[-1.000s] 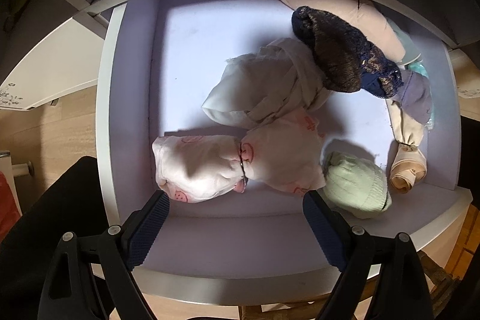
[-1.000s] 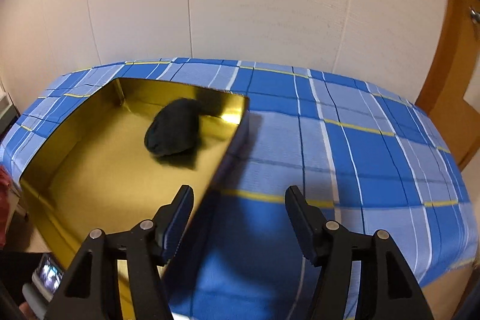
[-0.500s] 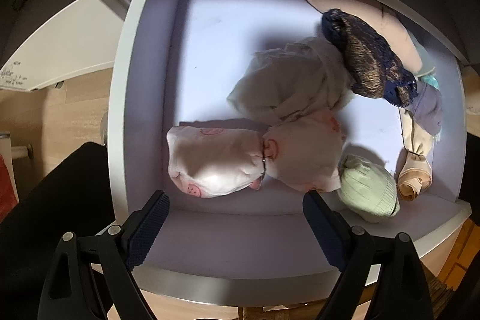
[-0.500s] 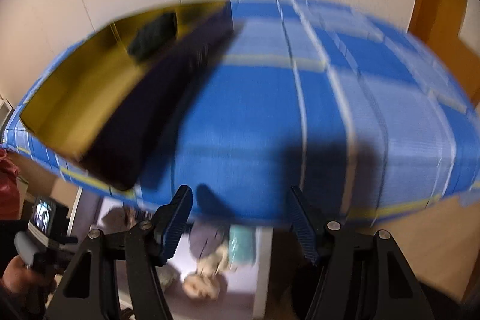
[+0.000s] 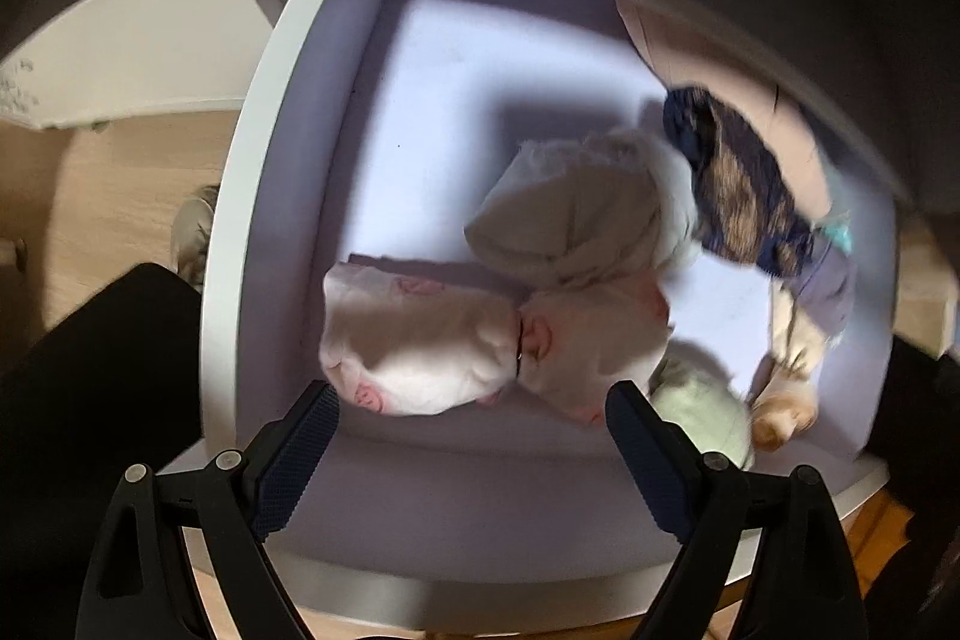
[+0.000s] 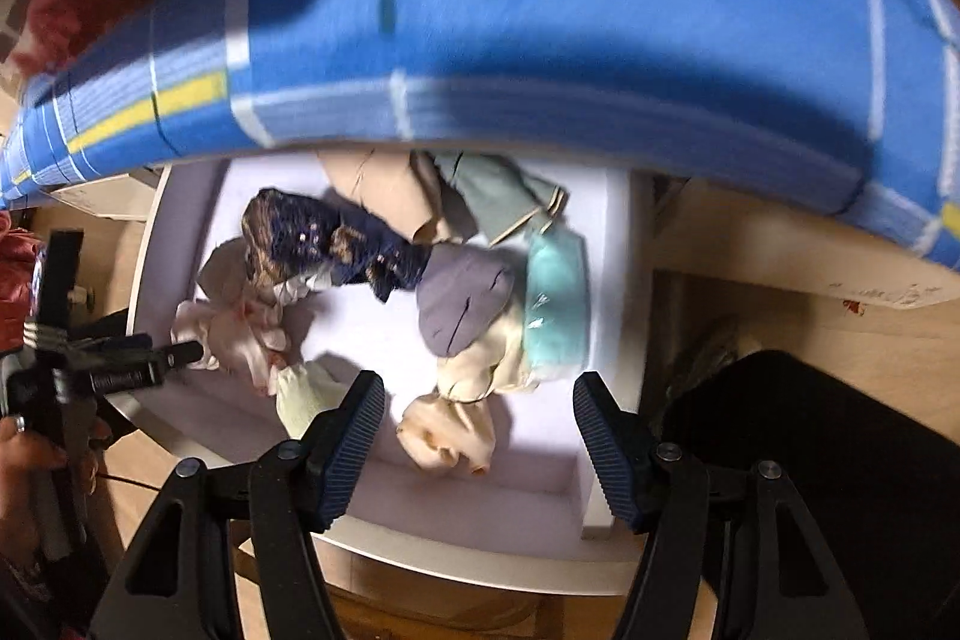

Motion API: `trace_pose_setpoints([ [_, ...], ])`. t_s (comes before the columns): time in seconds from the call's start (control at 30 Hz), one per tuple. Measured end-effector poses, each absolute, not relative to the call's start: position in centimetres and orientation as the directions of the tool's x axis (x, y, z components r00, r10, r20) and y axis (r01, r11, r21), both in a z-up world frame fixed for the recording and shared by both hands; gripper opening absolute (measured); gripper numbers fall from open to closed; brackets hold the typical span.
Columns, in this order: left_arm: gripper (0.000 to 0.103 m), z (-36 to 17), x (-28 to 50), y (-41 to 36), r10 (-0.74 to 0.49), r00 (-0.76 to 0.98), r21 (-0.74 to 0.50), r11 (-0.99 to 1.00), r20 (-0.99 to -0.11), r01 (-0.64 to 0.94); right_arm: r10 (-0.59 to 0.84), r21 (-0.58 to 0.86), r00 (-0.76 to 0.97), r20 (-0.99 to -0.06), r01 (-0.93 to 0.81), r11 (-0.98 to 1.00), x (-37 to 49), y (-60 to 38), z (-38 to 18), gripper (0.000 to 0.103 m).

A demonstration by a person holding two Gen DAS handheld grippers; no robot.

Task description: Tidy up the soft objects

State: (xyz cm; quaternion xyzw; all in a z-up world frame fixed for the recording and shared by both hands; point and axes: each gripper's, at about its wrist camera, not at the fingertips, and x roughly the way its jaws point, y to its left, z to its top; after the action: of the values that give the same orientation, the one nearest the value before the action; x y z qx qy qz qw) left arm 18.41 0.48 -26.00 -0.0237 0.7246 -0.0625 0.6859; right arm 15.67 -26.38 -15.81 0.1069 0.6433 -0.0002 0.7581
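A pale purple drawer (image 5: 288, 172) stands pulled out over a wooden floor (image 5: 120, 196), and a bed with a blue checked blanket (image 6: 540, 10) fills the top of the right wrist view. The soft things lie in the drawer. In the left wrist view a pink roll with a smiley print (image 5: 414, 346) sits at the lower middle, a cream bundle (image 5: 576, 220) is above it, and a dark blue lacy piece (image 5: 738, 184) is at the upper right. In the right wrist view a peach roll (image 6: 450, 430) lies at the lower middle, with a grey-purple piece (image 6: 462, 298) and a mint green piece (image 6: 555, 292) above it.

The left hand-held gripper (image 5: 474, 418) hangs right above the pink roll, with its jaws wide apart and nothing in them. The right hand-held gripper (image 6: 480, 412) is about half open and holds nothing; the peach roll shows between its jaws, farther down.

This looks like the picking step. Next, a gripper should go down around one roll and squeeze it softly.

A second ago the right camera saw a gold box with a dark thing in it on the bed. Now it looks down into the drawer. The left view has slid closer to the pink roll.
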Motion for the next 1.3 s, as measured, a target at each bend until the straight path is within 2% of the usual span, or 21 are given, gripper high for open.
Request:
trace_pose_setpoints([
  [0.1,0.092,-26.7,19.1,1.8,-0.216,-0.083,-0.214,0.976,-0.973,-0.033,0.145,0.163,0.155,-0.977,0.111,0.980,15.5,-25.5,-16.2,0.066],
  [0.27,0.092,-28.8,19.8,2.8,-0.193,-0.147,-0.186,0.981,-0.970,-0.063,0.159,0.172,0.144,-0.977,0.083,0.982,15.6,-24.4,-16.3,0.067],
  [0.4,0.092,-31.6,20.2,3.2,-0.264,-0.231,-0.242,0.963,-0.936,-0.119,0.179,0.193,0.139,-0.974,0.090,0.977,15.8,-24.3,-16.4,0.068],
  [0.57,0.092,-31.8,22.3,2.0,-0.304,-0.169,-0.304,0.952,-0.938,-0.024,0.188,0.203,0.143,-0.972,0.106,0.973,15.9,-24.6,-16.3,0.068],
  [0.67,0.092,-30.8,23.1,2.6,-0.309,-0.086,-0.308,0.951,-0.947,-0.027,0.195,0.214,0.144,-0.970,0.123,0.969,15.8,-25.0,-16.3,0.068],
  [0.77,0.092,-30.0,22.5,3.8,-0.302,-0.073,-0.295,0.951,-0.950,-0.092,0.210,0.230,0.146,-0.967,0.140,0.963,15.9,-25.3,-16.2,0.069],
  [1.0,0.091,-30.8,21.6,5.1,-0.400,-0.139,-0.345,0.888,-0.906,-0.305,0.232,0.254,0.162,-0.959,0.129,0.959,16.3,-24.6,-15.8,0.071],
  [1.03,0.090,-31.4,21.2,5.2,-0.398,-0.143,-0.338,0.884,-0.906,-0.321,0.235,0.256,0.160,-0.959,0.126,0.958,16.3,-24.5,-15.8,0.071],
  [1.13,0.076,-32.8,21.9,5.4,-0.369,-0.159,-0.293,0.884,-0.916,-0.365,0.239,0.257,0.150,-0.959,0.118,0.959,16.2,-24.2,-16.0,0.071],
  [1.3,0.069,-35.5,22.3,5.8,-0.376,-0.204,-0.280,0.880,-0.904,-0.384,0.236,0.254,0.140,-0.961,0.122,0.960,16.1,-24.4,-16.2,0.071],
])
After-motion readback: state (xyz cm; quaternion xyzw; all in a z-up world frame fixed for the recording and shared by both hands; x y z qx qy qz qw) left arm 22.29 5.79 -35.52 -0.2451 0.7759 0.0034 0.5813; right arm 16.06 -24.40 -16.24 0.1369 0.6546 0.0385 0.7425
